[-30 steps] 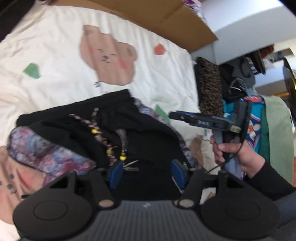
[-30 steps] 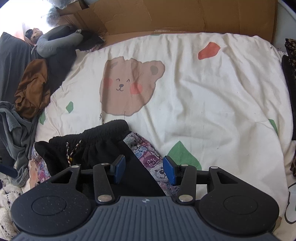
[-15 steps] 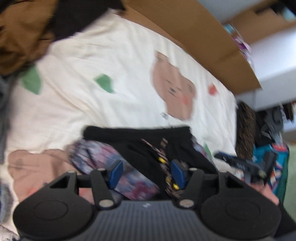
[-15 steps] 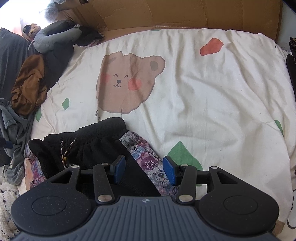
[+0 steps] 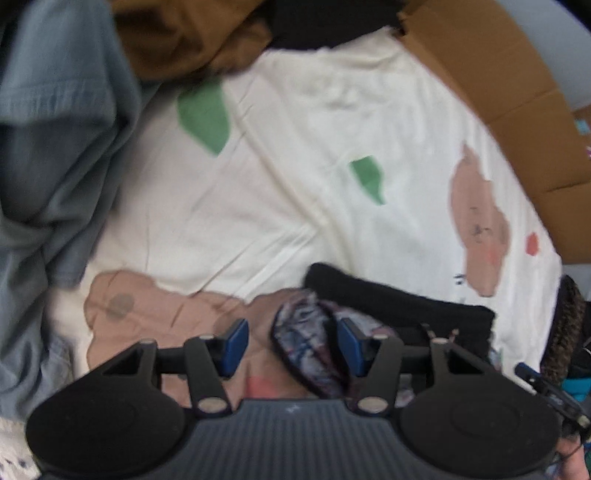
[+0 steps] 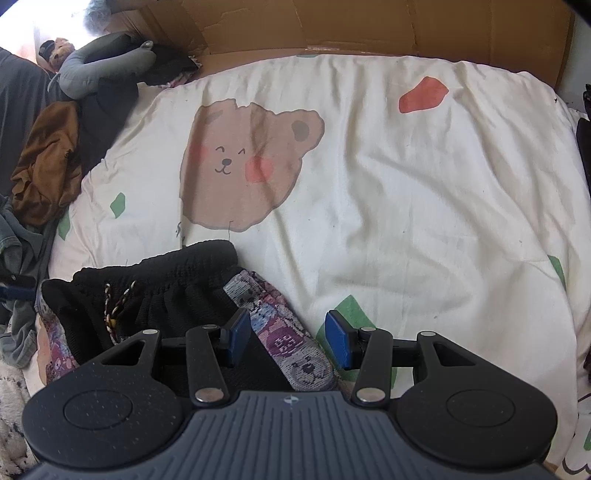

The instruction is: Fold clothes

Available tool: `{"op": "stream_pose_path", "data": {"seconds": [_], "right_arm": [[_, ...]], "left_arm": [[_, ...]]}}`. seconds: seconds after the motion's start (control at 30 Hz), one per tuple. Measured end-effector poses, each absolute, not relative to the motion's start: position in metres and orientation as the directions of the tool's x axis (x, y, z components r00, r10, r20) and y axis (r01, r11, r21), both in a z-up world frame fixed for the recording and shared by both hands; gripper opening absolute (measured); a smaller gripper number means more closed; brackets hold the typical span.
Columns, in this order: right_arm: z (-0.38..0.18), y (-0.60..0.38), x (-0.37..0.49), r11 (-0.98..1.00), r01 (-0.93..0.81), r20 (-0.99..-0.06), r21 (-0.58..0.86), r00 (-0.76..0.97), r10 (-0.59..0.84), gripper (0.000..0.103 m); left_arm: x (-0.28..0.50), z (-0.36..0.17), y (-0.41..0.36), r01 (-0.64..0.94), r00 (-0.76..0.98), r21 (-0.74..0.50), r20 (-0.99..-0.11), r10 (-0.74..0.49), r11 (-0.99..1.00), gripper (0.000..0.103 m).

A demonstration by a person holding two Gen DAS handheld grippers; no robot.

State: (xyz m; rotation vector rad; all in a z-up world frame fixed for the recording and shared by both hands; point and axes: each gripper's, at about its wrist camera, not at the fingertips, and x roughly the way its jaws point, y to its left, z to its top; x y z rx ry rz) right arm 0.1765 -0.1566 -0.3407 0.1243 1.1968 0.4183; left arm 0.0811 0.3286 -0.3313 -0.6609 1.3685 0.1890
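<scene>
Black shorts [image 6: 166, 273] with an elastic waistband and a braided drawstring [image 6: 110, 310] lie on the cream bear-print cover [image 6: 406, 184]. Patterned purple-grey fabric shows at both sides. My right gripper [image 6: 288, 339] points down at the shorts' right edge, and the patterned strip [image 6: 284, 336] lies loose between its open pads. My left gripper [image 5: 291, 347] hangs low over the left end of the shorts [image 5: 399, 306]. Its jaws are closing, and a patterned fold [image 5: 306, 343] sits between them beside the right pad, well apart from the left pad.
A heap of clothes borders the cover on the left: a blue-grey garment [image 5: 48, 147] and a brown one [image 5: 184, 33]. Cardboard [image 6: 369, 22] stands along the far edge. A grey neck pillow [image 6: 99, 62] lies at the far left corner.
My left gripper swung from the drawstring area to the shorts' left patterned end, rolling and sinking closer to the bed. The right gripper has hardly moved.
</scene>
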Motion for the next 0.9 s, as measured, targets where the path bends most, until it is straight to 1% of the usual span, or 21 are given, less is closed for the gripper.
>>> {"op": "stream_pose_path", "data": {"seconds": [0.07,0.2,0.27,0.33,0.37,0.5,0.83,0.9], "right_arm": [[-0.341,-0.157,0.179,0.918,-0.252,-0.875,0.307,0.304,0.376,0.051],[-0.343,-0.156,0.185,0.92,-0.266,-0.876,0.289,0.313,0.366,0.051],[-0.345,-0.156,0.19,0.92,-0.273,-0.877,0.281,0.316,0.362,0.051],[-0.348,-0.152,0.195,0.921,-0.294,-0.88,0.257,0.323,0.348,0.049],[-0.35,-0.15,0.197,0.922,-0.304,-0.882,0.241,0.328,0.339,0.048],[-0.357,-0.139,0.205,0.923,-0.344,-0.884,0.17,0.361,0.297,0.044],[-0.376,-0.106,0.192,0.874,-0.483,-0.89,0.063,0.369,0.268,0.044],[-0.379,-0.1,0.186,0.854,-0.517,-0.896,0.054,0.352,0.27,0.037]], "left_arm": [[0.079,-0.343,0.33,-0.522,0.21,-0.334,-0.942,-0.261,0.785,0.053],[0.078,-0.364,0.33,-0.548,0.2,-0.343,-0.939,-0.278,0.763,0.053],[0.077,-0.373,0.331,-0.556,0.196,-0.351,-0.936,-0.291,0.754,0.043],[0.075,-0.381,0.331,-0.564,0.192,-0.369,-0.929,-0.317,0.739,0.013],[0.075,-0.384,0.331,-0.565,0.19,-0.376,-0.926,-0.328,0.734,0.009],[0.073,-0.378,0.328,-0.523,0.183,-0.353,-0.936,-0.302,0.776,0.005],[0.07,-0.356,0.332,-0.471,0.183,-0.335,-0.942,-0.282,0.816,0.004],[0.071,-0.355,0.331,-0.465,0.181,-0.332,-0.943,-0.279,0.821,0.004]]}}
